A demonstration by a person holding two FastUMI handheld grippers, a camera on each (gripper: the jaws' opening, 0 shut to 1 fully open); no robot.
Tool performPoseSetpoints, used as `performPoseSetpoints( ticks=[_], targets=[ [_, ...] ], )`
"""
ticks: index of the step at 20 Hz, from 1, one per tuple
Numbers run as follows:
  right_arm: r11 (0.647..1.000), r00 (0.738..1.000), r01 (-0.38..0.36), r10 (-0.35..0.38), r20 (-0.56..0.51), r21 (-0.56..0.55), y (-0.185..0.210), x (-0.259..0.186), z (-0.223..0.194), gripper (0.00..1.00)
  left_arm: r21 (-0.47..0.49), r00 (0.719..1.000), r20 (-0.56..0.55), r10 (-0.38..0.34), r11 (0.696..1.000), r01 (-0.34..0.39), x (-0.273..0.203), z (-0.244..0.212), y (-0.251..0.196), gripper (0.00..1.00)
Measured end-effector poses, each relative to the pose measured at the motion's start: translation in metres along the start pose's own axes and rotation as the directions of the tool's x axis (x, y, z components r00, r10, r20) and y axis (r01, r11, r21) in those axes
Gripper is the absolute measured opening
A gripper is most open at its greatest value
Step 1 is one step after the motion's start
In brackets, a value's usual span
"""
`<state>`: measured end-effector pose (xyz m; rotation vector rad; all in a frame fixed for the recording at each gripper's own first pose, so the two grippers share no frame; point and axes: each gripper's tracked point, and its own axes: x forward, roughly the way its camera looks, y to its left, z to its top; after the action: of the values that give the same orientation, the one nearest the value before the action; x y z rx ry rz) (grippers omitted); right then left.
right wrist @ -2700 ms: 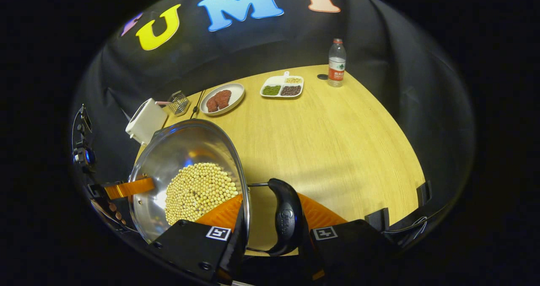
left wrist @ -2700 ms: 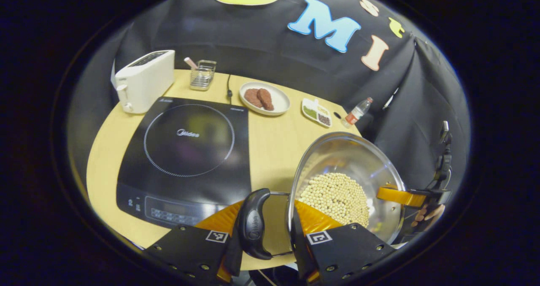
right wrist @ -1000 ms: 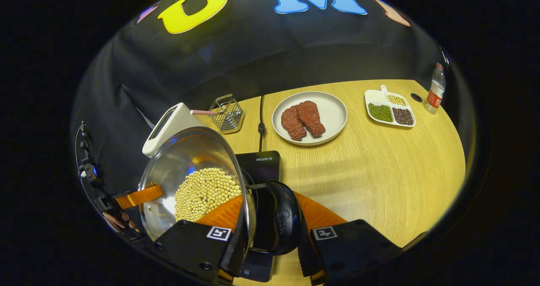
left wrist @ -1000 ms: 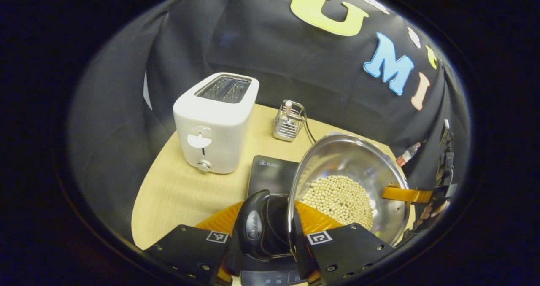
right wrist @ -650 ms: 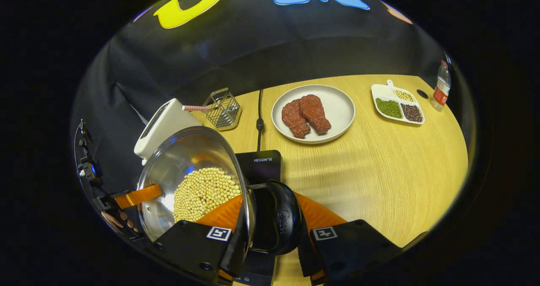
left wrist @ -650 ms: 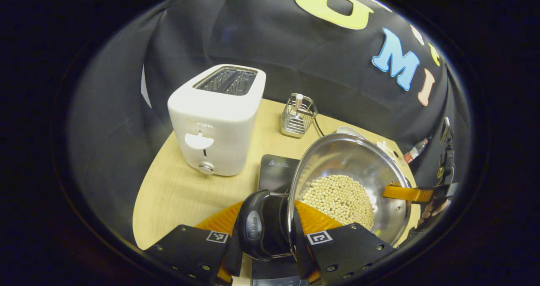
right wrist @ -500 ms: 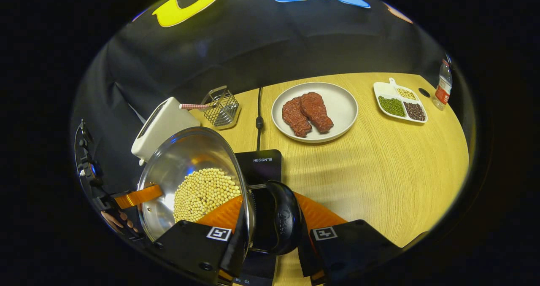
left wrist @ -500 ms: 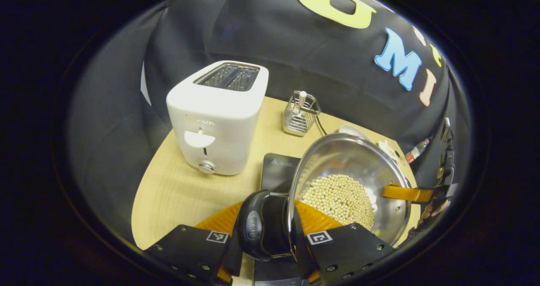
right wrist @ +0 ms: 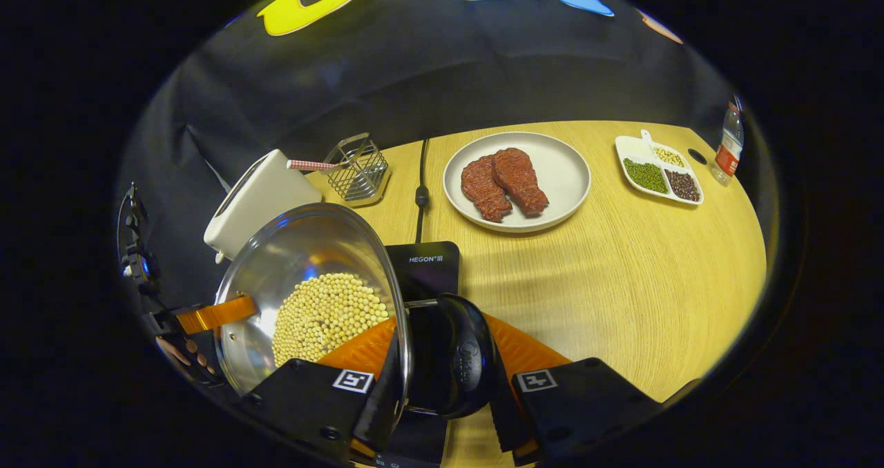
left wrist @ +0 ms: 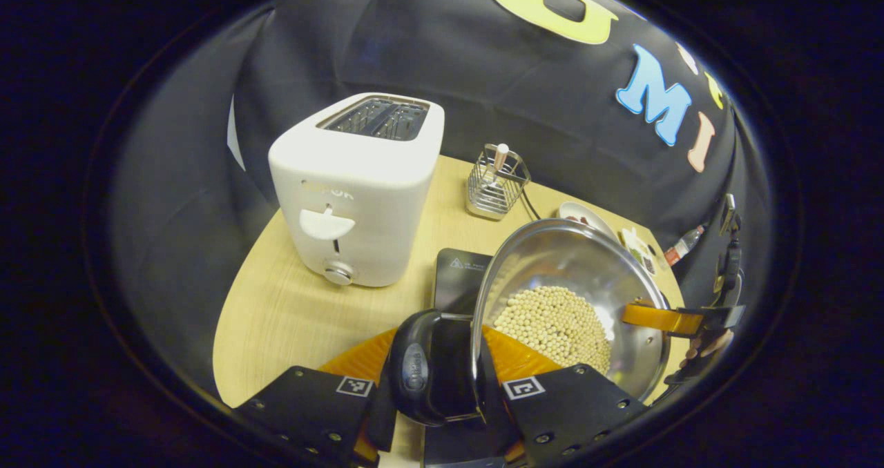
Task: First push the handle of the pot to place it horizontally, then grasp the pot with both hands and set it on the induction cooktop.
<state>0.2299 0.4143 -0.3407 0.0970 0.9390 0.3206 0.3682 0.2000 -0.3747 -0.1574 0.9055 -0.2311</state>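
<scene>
Both tongs, left [left wrist: 431,413] and right [right wrist: 442,413], were clamped on the pot's [left wrist: 573,275] two handles [left wrist: 414,368], holding it directly above the cooktop [right wrist: 425,268], so lowering remained.

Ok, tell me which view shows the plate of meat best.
The right gripper view: the whole plate with both meat pieces lies unobstructed. In the left gripper view a sliver of the plate peeks from behind the pot.

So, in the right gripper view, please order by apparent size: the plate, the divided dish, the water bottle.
1. plate, largest.
2. divided dish.
3. water bottle, smallest; it stands farthest off at the view's edge, so this is appearance only.
</scene>
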Motion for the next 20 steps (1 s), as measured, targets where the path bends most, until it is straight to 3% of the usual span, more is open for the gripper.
performPoseSetpoints(
  ticks=[4,6,8,9,10,11,12,15,17,20],
  targets=[
    [1.000,0.999,0.023,-0.023,-0.028,-0.006,0.002,0.003,-0.009,0.60,0.008,1.000,-0.009,0.009,1.000,-0.009,0.003,0.001,-0.005,0.54],
    [0.999,0.998,0.032,-0.033,-0.046,-0.025,0.001,0.001,-0.015,0.71,0.013,1.000,-0.016,0.024,1.000,-0.024,0.002,-0.001,-0.004,0.56],
    [0.998,0.998,0.052,-0.054,-0.045,-0.046,-0.002,-0.005,-0.017,0.80,0.059,0.998,-0.026,0.061,0.996,-0.060,0.003,0.000,-0.013,0.65],
    [0.997,0.997,0.064,-0.066,-0.032,-0.053,-0.004,-0.007,-0.014,0.91,0.096,0.995,-0.031,0.093,0.991,-0.089,0.001,0.000,-0.018,0.60],
    [0.996,0.997,0.074,-0.075,-0.019,-0.058,-0.006,-0.008,-0.012,0.99,0.134,0.992,-0.031,0.123,0.984,-0.118,0.000,0.003,-0.024,0.68],
    [0.996,0.997,0.074,-0.075,-0.012,-0.057,-0.005,-0.014,-0.010,0.93,0.162,0.990,-0.028,0.139,0.978,-0.133,-0.003,0.005,-0.033,0.74],
    [0.996,0.997,0.072,-0.072,-0.009,-0.054,-0.005,-0.017,-0.009,0.98,0.184,0.988,-0.024,0.151,0.972,-0.144,-0.008,0.008,-0.044,0.72],
    [0.995,0.996,0.081,-0.079,0.034,-0.058,-0.011,-0.034,0.001,0.98,0.236,0.982,0.015,0.189,0.953,-0.187,-0.032,0.023,-0.042,0.76],
    [0.994,0.993,0.082,-0.076,0.092,-0.068,-0.014,-0.051,0.013,0.98,0.254,0.982,0.048,0.183,0.949,-0.189,-0.050,0.034,-0.061,0.73],
    [0.995,0.984,0.064,-0.049,0.170,-0.082,-0.016,-0.083,0.027,0.99,0.297,0.976,0.108,0.187,0.931,-0.212,-0.082,0.051,-0.085,0.76]
  ],
)
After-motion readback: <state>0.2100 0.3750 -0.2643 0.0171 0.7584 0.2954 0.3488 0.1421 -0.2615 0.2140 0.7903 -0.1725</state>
